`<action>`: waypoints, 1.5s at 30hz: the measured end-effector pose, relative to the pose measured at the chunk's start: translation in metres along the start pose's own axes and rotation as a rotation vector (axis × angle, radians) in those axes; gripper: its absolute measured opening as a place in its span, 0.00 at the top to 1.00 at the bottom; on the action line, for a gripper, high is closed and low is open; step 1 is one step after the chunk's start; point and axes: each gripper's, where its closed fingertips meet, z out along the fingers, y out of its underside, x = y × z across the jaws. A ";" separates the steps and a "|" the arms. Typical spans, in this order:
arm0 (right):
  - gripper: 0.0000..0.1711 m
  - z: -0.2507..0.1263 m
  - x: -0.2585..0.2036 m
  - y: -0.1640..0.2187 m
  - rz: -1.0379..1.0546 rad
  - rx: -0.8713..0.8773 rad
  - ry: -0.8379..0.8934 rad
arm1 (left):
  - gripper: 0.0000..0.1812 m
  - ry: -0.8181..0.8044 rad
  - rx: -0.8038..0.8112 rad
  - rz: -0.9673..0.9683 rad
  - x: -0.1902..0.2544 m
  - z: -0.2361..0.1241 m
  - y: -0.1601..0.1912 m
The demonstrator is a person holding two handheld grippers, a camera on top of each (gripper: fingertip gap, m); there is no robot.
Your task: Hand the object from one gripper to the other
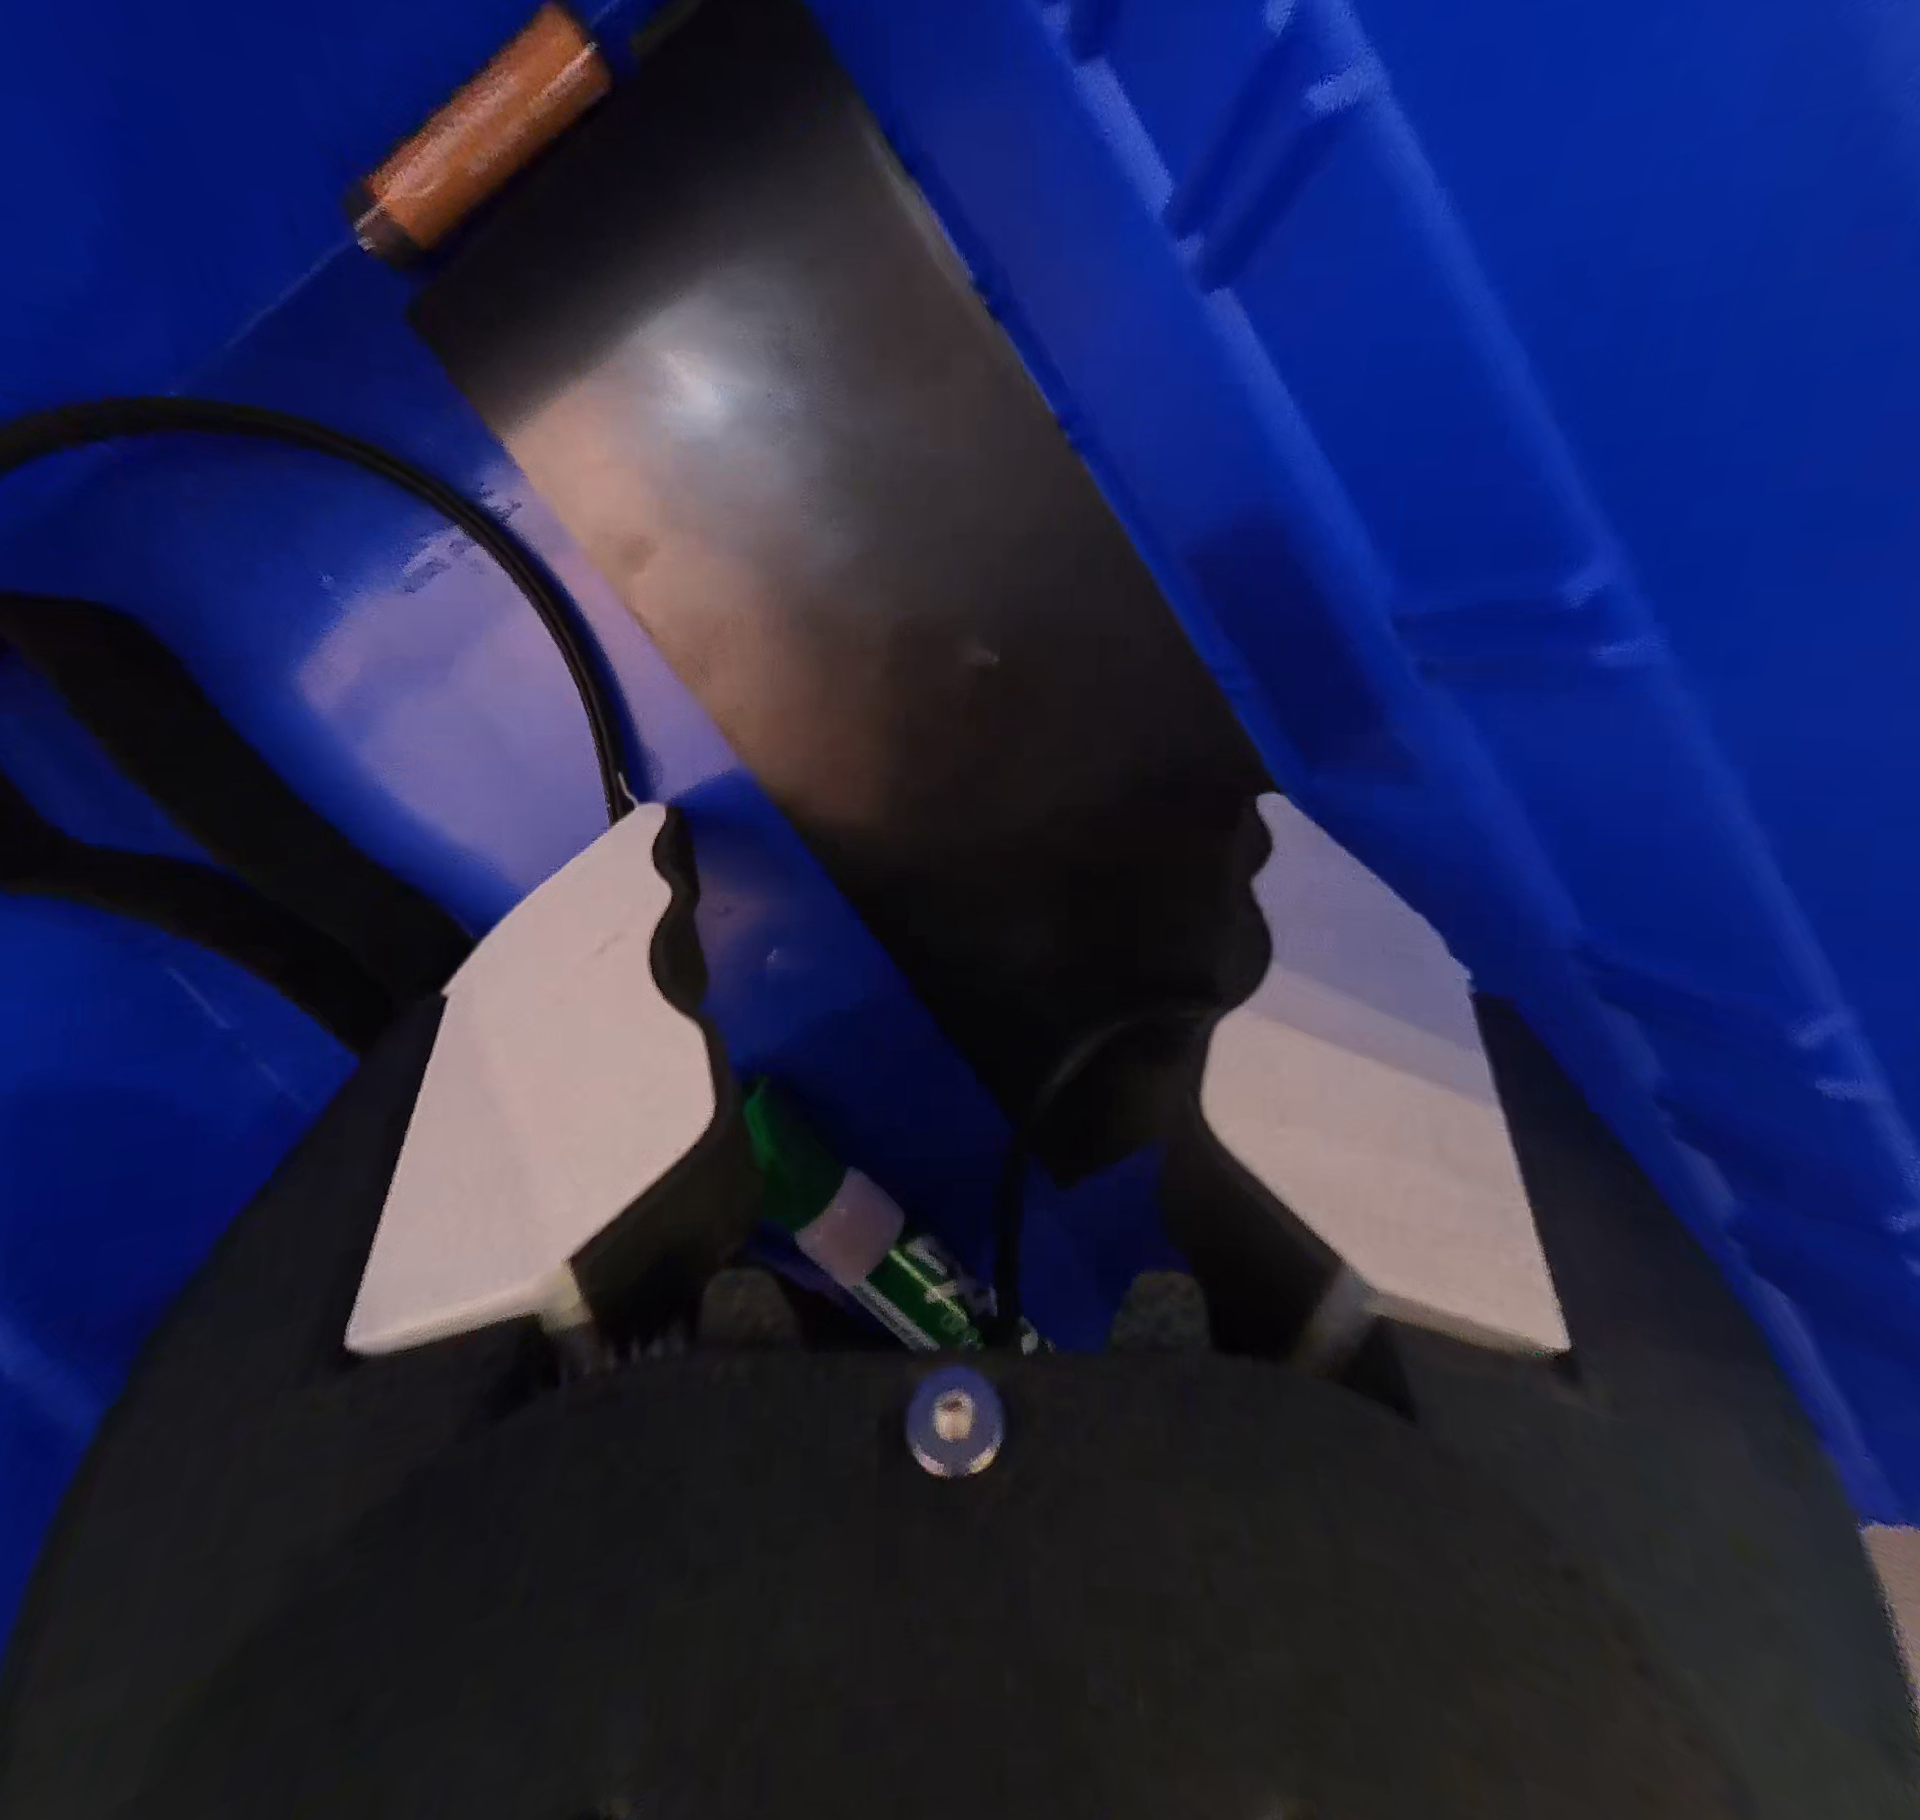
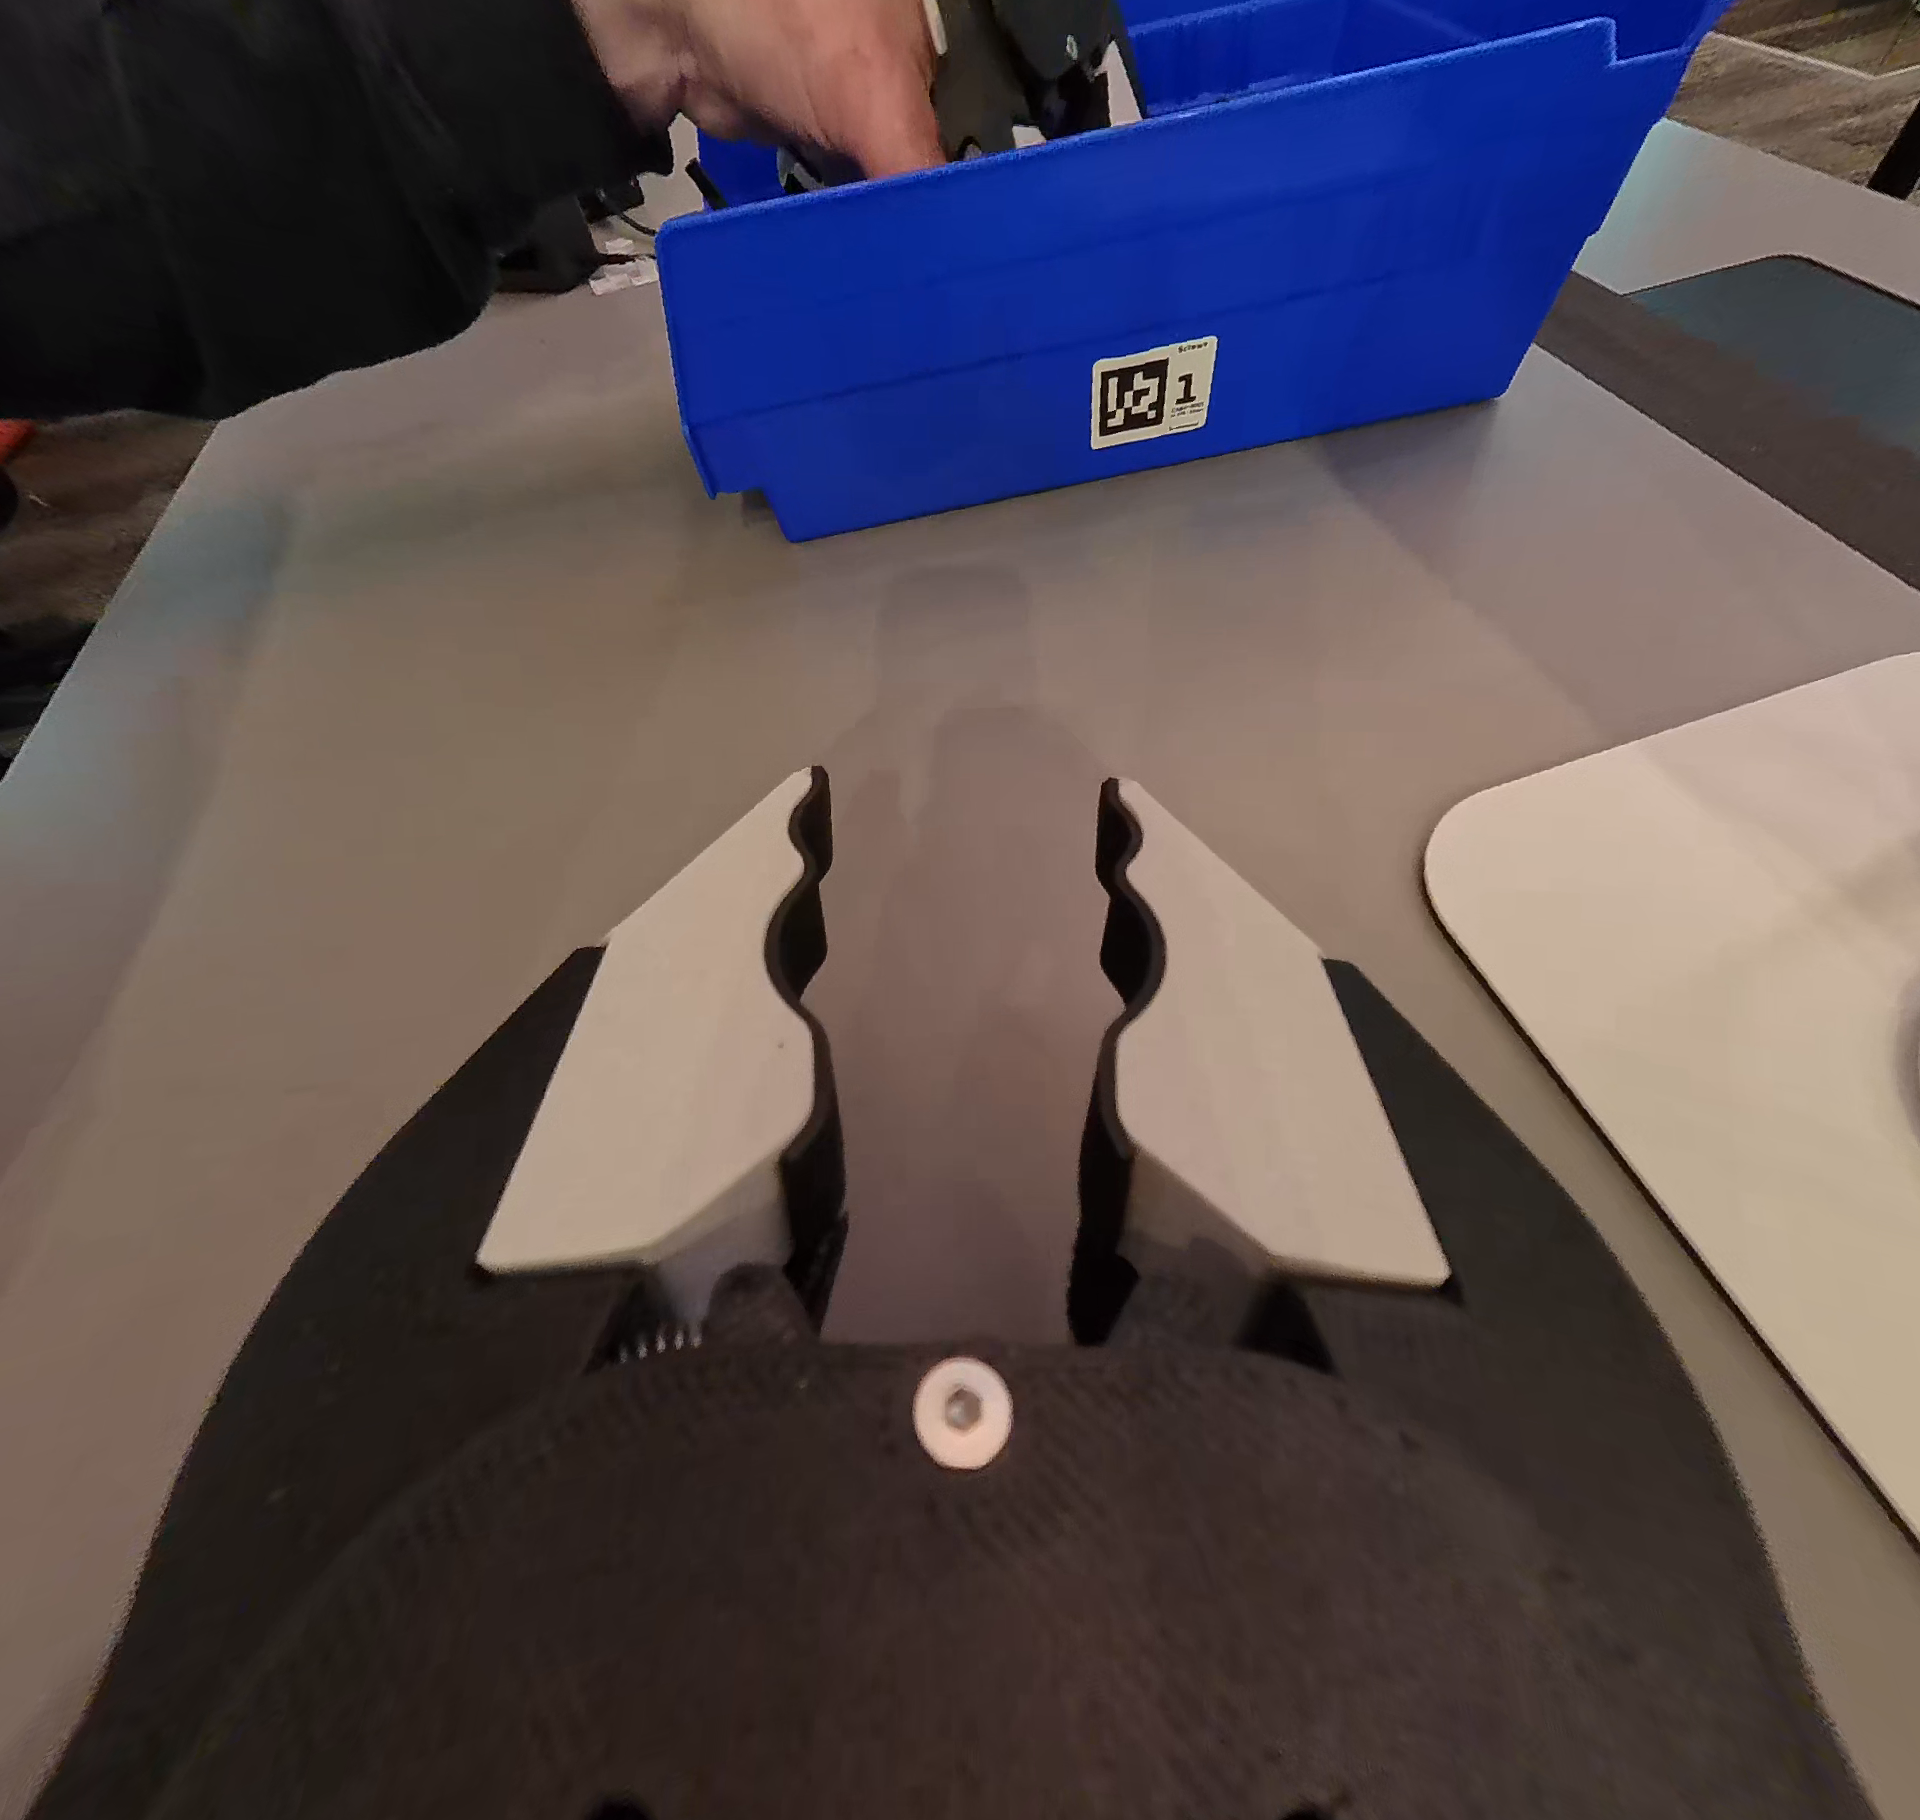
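Flat black slab (image 1: pixel 862 627) lies in the blue bin (image 1: pixel 1455 420), long axis running from upper left to lower right, near end between the left tool (image 1: pixel 961 825) fingers. Left tool spread wide; contact with slab unclear through blur. Green marker (image 1: pixel 831 1209) half hidden behind a finger. Right tool (image 2: pixel 961 783) parted, empty, over grey tabletop (image 2: pixel 520 679).
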 end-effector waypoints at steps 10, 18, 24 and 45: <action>0.71 0.002 -0.005 0.002 -0.060 -0.018 0.011 | 0.52 0.057 0.029 -0.057 0.010 -0.002 -0.003; 0.71 0.002 -0.005 0.003 -0.061 -0.023 0.014 | 0.39 -0.026 0.029 -0.052 0.002 0.006 -0.008; 0.71 0.004 -0.005 0.005 -0.077 -0.037 0.025 | 0.58 -0.141 0.056 -0.096 -0.023 -0.005 -0.006; 0.72 0.002 -0.007 0.003 -0.085 -0.019 0.018 | 0.57 0.488 0.299 -0.317 0.028 -0.034 -0.031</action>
